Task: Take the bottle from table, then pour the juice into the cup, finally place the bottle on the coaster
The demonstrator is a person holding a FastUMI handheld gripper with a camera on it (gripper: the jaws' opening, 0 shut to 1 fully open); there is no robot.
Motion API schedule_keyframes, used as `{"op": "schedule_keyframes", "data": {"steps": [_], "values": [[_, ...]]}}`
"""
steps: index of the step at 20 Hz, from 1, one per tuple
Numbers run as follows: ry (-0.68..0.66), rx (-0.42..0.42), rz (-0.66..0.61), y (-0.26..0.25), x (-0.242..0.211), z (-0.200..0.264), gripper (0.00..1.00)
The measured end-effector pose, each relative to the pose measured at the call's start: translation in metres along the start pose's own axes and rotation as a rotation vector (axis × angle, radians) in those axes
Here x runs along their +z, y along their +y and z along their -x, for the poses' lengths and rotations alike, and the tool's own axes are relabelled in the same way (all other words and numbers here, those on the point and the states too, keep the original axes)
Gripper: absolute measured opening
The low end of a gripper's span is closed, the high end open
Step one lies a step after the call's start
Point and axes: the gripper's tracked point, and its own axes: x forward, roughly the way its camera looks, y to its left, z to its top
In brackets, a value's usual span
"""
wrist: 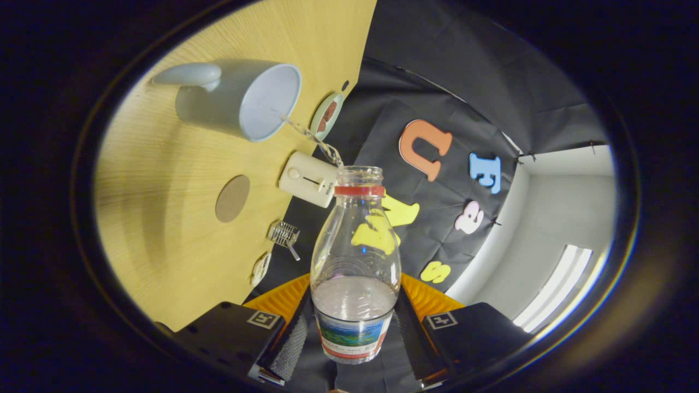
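Bright ceiling light strip (557, 289), soft table (164, 218) shadows, strong fisheye edge distortion

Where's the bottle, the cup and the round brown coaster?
bottle (355, 256): gripper view, its clear body, between the gripper (354, 333) fingers.
cup (218, 101): gripper view, its outer wall.
coaster (232, 198): gripper view, its flat top.
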Motion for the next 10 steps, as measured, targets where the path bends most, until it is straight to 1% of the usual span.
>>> {"op": "schedule_keyframes", "data": {"steps": [5, 10], "values": [[-0.028, -0.018, 0.053, -0.005, 0.012, 0.001, 0.82], [-0.034, -0.013, 0.098, -0.004, 0.019, 0.0, 0.82]]}}
